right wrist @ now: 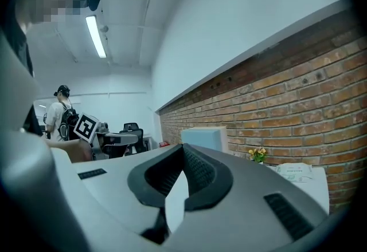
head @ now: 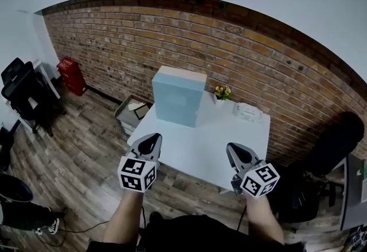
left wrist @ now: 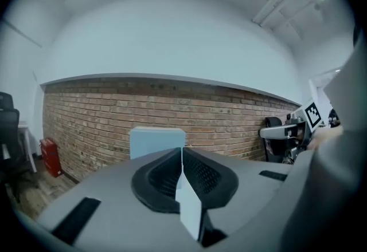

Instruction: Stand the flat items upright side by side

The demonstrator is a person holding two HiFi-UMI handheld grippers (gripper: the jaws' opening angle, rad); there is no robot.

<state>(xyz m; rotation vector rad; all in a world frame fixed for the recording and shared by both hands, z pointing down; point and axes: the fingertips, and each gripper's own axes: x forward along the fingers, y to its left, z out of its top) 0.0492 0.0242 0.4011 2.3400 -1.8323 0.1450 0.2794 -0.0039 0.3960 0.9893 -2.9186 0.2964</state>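
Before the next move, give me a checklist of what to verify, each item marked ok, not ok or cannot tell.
1. Left gripper empty: ok, jaws together with nothing between them.
2. Right gripper empty: ok, jaws together with nothing between them.
3. Light blue box upright: ok, it stands on the white table near the brick wall.
4. Box is one item or several side by side: cannot tell.
5. White packet needs standing: cannot tell; it lies flat at the table's far right, near the flowers.
6. Grippers apart from the box: ok, both are at the table's near edge.
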